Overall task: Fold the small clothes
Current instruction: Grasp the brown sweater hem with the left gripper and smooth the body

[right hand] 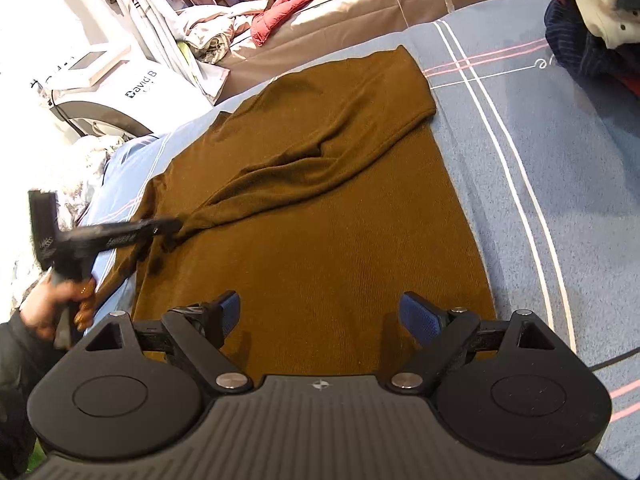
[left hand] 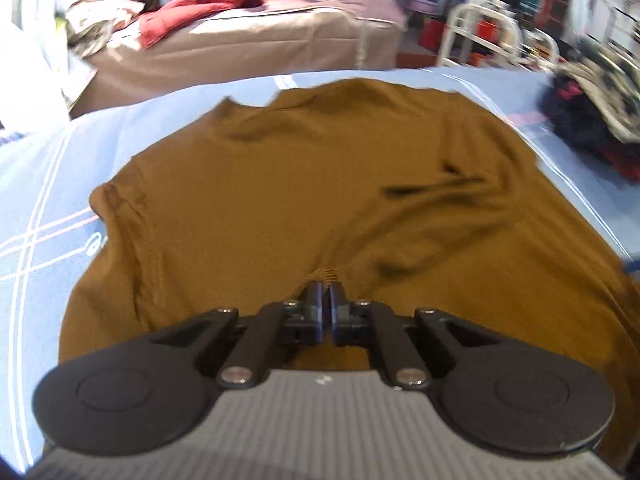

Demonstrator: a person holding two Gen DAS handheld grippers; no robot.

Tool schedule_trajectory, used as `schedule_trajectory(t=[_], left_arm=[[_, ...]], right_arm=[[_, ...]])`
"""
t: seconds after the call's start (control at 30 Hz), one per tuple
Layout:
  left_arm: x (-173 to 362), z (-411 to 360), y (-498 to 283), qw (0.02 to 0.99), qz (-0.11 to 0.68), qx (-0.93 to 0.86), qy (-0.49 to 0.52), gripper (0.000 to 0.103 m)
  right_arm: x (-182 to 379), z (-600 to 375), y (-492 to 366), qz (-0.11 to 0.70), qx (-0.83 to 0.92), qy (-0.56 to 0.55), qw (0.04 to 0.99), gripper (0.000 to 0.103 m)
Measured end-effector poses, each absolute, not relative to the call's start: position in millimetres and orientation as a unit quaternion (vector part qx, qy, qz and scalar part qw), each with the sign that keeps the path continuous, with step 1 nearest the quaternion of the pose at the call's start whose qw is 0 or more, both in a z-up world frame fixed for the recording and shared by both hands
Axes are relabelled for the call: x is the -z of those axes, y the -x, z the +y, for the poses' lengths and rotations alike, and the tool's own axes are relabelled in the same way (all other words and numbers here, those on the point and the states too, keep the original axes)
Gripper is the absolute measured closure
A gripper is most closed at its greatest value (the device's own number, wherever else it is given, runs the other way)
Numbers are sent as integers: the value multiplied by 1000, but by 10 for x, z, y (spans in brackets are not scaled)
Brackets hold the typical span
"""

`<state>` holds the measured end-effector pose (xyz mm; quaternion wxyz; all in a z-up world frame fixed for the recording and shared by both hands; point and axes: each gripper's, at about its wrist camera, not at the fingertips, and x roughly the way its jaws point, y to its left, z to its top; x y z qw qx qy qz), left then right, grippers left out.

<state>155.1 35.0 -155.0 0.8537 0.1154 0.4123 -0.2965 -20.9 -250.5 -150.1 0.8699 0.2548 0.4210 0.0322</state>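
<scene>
The brown garment (right hand: 320,216) lies spread across the blue bedspread (right hand: 540,168) of the bed, its long body running from the near edge toward the far edge, which gives a flat base for folding. One sleeve (right hand: 340,140) is already laid diagonally over the body, from the far right shoulder down toward the left side, so the fold seems to be in its early stage.

The left gripper (left hand: 329,300) has its jaws together, clamped on a pinch of the brown fabric; in the right wrist view it sits at the left side of the garment, where the sleeve's end bunches up, held by the person's hand (right hand: 48,312). That grip probably serves to draw the sleeve or side inward.

The right gripper (right hand: 320,316) hovers over the near hem with its jaws wide apart and nothing between them, likely waiting to pin or lift that edge.

A pile of other clothes (right hand: 592,20) sits at the bed's far right corner, out of the way.
</scene>
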Motion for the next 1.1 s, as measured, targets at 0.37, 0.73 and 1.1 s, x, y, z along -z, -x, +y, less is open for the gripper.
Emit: schedule_trajectory(t=[0.37,0.73,1.1], left_arm=[[1570,429,-706,820,453,308,-165,84],[1419,473,-1596,859,429,265,-92,68],[1625,296,-1616,830,460,277,-152,97]], right_arm=[[1571,-2489,220,432,-39,-272,859,0],[1526,-2499,304,425,-28,-274,862,0],[1500,-2556,75,426,-19,-244,871,0]])
